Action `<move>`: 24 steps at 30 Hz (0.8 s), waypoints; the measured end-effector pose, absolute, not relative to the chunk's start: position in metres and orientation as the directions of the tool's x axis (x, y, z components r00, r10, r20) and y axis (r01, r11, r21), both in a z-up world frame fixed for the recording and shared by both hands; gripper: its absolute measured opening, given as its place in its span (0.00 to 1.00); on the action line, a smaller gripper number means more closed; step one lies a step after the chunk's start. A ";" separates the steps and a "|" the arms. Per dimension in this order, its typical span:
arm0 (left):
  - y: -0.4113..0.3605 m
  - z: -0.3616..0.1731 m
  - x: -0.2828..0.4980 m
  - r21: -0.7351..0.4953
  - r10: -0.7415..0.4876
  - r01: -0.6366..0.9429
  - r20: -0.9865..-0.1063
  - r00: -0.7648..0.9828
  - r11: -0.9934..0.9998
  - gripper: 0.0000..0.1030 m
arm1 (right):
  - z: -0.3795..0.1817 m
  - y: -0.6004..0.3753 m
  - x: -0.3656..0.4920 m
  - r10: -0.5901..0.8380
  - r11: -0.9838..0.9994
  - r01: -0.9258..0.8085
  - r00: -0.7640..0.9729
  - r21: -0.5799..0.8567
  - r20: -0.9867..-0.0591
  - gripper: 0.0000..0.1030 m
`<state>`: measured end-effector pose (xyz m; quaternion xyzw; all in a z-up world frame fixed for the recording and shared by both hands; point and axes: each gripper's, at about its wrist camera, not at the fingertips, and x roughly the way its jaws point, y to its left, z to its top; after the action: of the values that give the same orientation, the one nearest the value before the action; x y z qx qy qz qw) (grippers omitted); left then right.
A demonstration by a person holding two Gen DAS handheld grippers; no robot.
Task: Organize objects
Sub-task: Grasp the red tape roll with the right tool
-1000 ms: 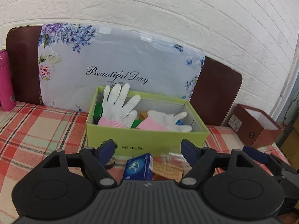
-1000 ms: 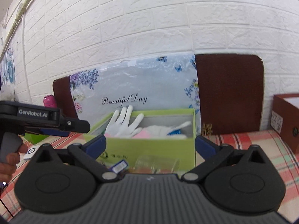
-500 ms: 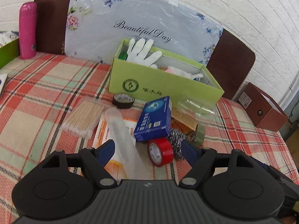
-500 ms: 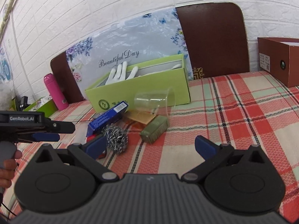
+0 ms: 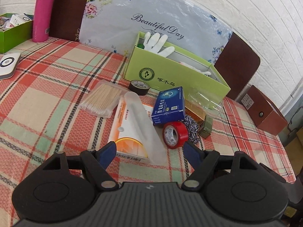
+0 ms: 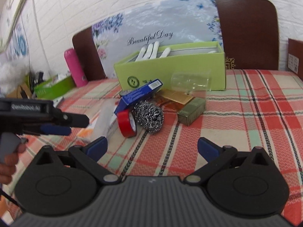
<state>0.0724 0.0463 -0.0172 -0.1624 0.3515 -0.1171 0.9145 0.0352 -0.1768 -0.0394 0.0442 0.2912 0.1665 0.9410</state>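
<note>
A green box with white gloves in it stands at the back of the plaid table. In front of it lies a heap: a blue carton, a red tape roll, a steel scourer, a clear cup, a black tape roll, a pack of cotton swabs, an orange-and-white box and a frosted clear case. My left gripper is open just short of the orange box. My right gripper is open above bare cloth.
A pink bottle and a second green box stand at the back left, a brown box at the right. A gold box and an olive box lie by the scourer. A hand holds the left gripper.
Both grippers have sunk and tipped downward from facing the green box and wall. The heap of objects on the cloth has come into view in front of them. Both stay open.
</note>
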 end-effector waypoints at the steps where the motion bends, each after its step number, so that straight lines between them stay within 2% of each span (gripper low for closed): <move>1: 0.049 -0.018 0.071 -0.383 -0.329 0.099 -0.603 0.726 0.919 0.78 | -0.039 -0.173 0.037 0.342 0.939 -0.296 0.776 0.173 -0.531 1.00; 3: 0.056 -0.019 0.068 -0.389 -0.328 0.091 -0.599 0.730 0.916 0.78 | -0.038 -0.162 0.041 0.348 0.936 -0.315 0.774 0.154 -0.529 0.94; 5: 0.063 -0.020 0.066 -0.397 -0.326 0.083 -0.599 0.732 0.914 0.78 | -0.036 -0.150 0.044 0.355 0.931 -0.343 0.776 0.124 -0.520 0.80; 8: 0.070 -0.022 0.066 -0.411 -0.326 0.069 -0.599 0.731 0.909 0.78 | -0.037 -0.132 0.053 0.354 0.926 -0.367 0.778 0.082 -0.520 0.65; 12: 0.074 -0.022 0.068 -0.419 -0.325 0.060 -0.599 0.732 0.906 0.78 | -0.043 -0.117 0.068 0.373 0.917 -0.389 0.768 0.083 -0.521 0.56; 13: 0.073 -0.021 0.070 -0.421 -0.328 0.063 -0.596 0.733 0.905 0.78 | -0.046 -0.115 0.071 0.367 0.917 -0.392 0.768 0.068 -0.524 0.45; 14: 0.071 -0.021 0.072 -0.423 -0.332 0.068 -0.590 0.736 0.903 0.78 | -0.048 -0.114 0.073 0.361 0.917 -0.394 0.764 0.056 -0.535 0.21; 15: 0.069 -0.020 0.076 -0.423 -0.332 0.071 -0.586 0.739 0.904 0.78 | -0.049 -0.115 0.073 0.355 0.920 -0.387 0.765 0.056 -0.537 0.17; 19: 0.053 -0.022 0.094 -0.384 -0.319 0.091 -0.587 0.744 0.919 0.77 | -0.047 -0.133 0.058 0.368 0.920 -0.381 0.760 0.091 -0.535 0.17; 23: 0.032 -0.027 0.117 -0.331 -0.310 0.120 -0.615 0.725 0.936 0.69 | -0.044 -0.157 0.037 0.365 0.927 -0.348 0.758 0.139 -0.541 0.17; 24: 0.028 -0.029 0.121 -0.321 -0.310 0.127 -0.620 0.721 0.938 0.62 | -0.044 -0.165 0.033 0.377 0.925 -0.337 0.751 0.176 -0.543 0.17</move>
<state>0.1208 0.0279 -0.0286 -0.1290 0.3539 -0.1190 0.9187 0.0326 -0.1650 -0.0436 0.0334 0.2972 0.1908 0.9350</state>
